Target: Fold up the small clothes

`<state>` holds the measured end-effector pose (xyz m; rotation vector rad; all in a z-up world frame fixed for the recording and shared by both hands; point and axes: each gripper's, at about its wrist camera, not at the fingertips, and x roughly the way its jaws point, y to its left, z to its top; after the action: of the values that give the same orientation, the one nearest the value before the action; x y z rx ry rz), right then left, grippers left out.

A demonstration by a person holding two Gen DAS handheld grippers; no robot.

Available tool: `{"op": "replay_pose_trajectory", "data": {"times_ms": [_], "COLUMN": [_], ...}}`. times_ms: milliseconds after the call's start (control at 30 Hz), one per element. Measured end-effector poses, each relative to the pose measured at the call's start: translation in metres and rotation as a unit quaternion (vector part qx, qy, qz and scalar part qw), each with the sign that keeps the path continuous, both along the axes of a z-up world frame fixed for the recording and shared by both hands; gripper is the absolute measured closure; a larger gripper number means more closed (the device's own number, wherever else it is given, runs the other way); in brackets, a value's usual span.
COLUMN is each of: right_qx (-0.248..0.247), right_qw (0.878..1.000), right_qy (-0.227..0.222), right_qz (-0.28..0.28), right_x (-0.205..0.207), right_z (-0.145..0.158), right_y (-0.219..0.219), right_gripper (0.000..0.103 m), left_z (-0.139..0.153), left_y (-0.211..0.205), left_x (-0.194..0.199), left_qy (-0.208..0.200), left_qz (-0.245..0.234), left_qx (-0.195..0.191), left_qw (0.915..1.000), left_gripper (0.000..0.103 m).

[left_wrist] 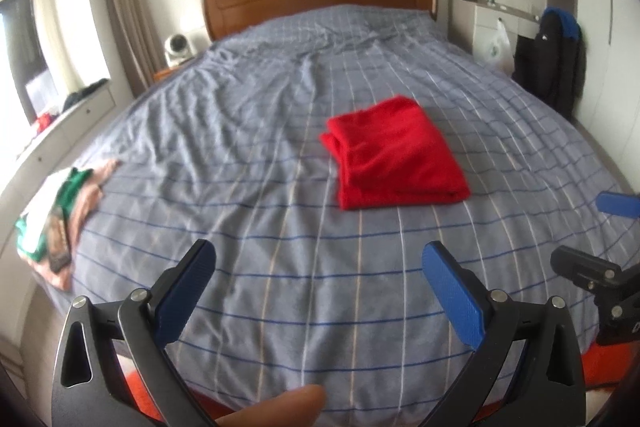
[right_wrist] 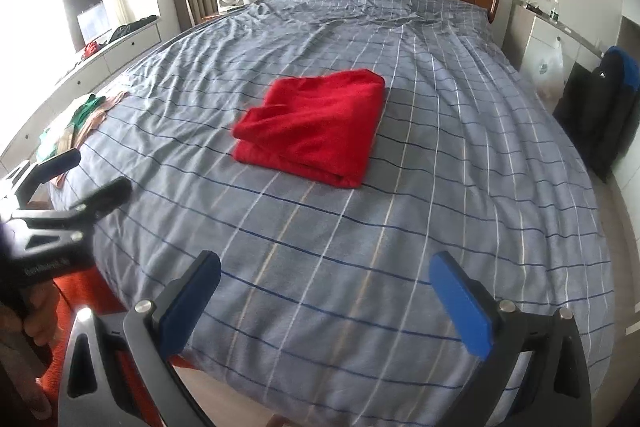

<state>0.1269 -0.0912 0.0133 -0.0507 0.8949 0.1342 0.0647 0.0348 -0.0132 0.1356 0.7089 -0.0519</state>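
Two tools spread wide, empty: left tool (left_wrist: 316,269) | right tool (right_wrist: 326,281) | red garment (left_wrist: 394,155) folded | clothes pile (left_wrist: 60,211) blurred, cut off

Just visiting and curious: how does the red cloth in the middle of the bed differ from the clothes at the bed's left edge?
The red cloth is one plain color; the clothes pile mixes green, pink and white. The red cloth is folded into a neat, layered rectangle; the pile lies rumpled and unfolded. The red one sits mid-bed, while the pile hangs over the edge. Both rest on the checked bedspread, untouched by either gripper.
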Motion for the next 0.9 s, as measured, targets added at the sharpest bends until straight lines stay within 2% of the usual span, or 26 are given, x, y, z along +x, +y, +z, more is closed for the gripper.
{"op": "replay_pose_trajectory", "data": {"times_ms": [100,300,467,633,900], "right_qx": [0.005,0.008,0.017,0.017,-0.013], "right_qw": [1.000,1.000,1.000,1.000,1.000], "right_qy": [-0.008,-0.015,-0.021,-0.022,-0.017], "right_qz": [-0.001,-0.013,0.005,0.001,-0.002], "right_x": [-0.002,0.000,-0.002,-0.002,-0.003], "right_z": [0.008,0.012,0.011,0.011,0.009], "right_y": [0.002,0.004,0.011,0.008,0.007], "right_gripper": [0.001,0.001,0.001,0.001,0.001], "left_z": [0.002,-0.007,-0.009,-0.008,-0.007], "left_y": [0.002,0.007,0.002,-0.002,-0.009], "left_x": [0.001,0.007,0.005,0.002,-0.001], "left_qy": [0.000,0.045,0.064,0.063,0.056], "left_qz": [0.005,0.013,0.011,0.013,0.012], "left_qx": [-0.002,-0.022,-0.012,-0.003,0.016], "left_qw": [1.0000,0.9987,0.9978,0.9979,0.9982], "left_gripper": [0.000,0.000,0.000,0.000,0.000]}}
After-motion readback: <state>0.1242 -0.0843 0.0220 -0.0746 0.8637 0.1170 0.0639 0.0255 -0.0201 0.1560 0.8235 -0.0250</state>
